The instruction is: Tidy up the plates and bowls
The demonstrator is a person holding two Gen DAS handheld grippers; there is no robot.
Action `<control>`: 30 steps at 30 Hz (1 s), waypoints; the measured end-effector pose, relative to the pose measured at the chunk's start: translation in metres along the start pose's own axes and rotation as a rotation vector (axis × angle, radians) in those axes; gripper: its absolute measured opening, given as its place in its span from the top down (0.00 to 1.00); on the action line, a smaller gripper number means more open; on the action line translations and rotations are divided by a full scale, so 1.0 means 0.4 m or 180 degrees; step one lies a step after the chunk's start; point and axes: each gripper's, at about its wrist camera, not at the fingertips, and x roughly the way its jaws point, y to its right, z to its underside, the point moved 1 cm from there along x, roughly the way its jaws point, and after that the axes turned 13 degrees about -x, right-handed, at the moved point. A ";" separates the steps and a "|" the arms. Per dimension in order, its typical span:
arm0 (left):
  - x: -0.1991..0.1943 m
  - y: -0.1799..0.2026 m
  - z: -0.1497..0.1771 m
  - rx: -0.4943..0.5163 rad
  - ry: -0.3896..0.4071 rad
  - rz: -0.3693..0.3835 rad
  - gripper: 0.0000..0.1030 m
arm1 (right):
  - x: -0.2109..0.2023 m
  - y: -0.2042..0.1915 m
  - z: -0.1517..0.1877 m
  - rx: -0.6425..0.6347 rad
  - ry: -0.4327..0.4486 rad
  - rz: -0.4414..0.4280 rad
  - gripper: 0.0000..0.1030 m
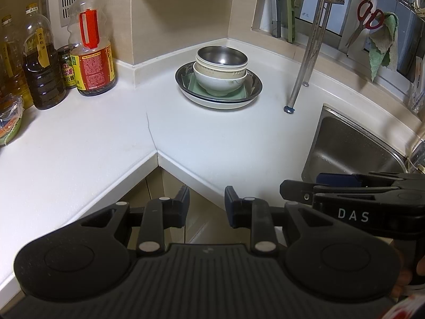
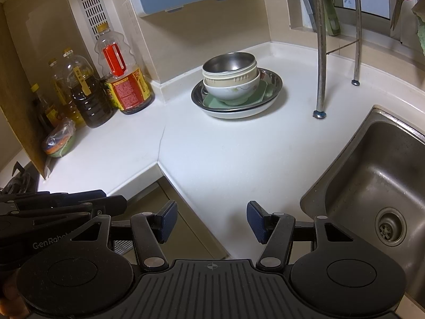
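A stack of dishes stands in the far corner of the white counter point(image 1: 106, 138). A steel bowl point(image 1: 221, 57) sits on top, in a cream bowl, in a white bowl point(image 1: 219, 82), on a green square plate point(image 1: 239, 93), in a steel dish point(image 1: 255, 85) over a white plate. The stack also shows in the right wrist view: the steel bowl point(image 2: 229, 63), the white bowl point(image 2: 233, 89), the steel dish point(image 2: 275, 79). My left gripper point(image 1: 207, 202) is open and empty at the counter's front edge. My right gripper point(image 2: 211, 219) is open and empty beside it, also far from the stack.
Oil and sauce bottles point(image 1: 91, 53) stand at the back left, with a wrapped bowl point(image 2: 57, 143) by them. A steel sink point(image 2: 377, 186) lies at the right. A rack leg point(image 1: 302, 71) stands beside the stack. Scissors point(image 1: 368, 17) and a green cloth point(image 1: 382, 45) hang above the sink.
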 end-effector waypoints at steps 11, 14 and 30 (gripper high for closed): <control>0.001 0.002 0.002 -0.0004 0.0003 -0.0003 0.75 | 0.001 0.009 -0.011 0.0005 0.0001 0.0003 0.44; 0.002 0.002 0.002 0.0000 0.0003 -0.0001 0.75 | 0.001 0.010 -0.011 0.0006 0.0000 0.0003 0.44; 0.018 -0.013 -0.020 0.0055 -0.0012 0.0049 0.75 | 0.019 -0.003 -0.024 0.0032 0.0005 0.0064 0.44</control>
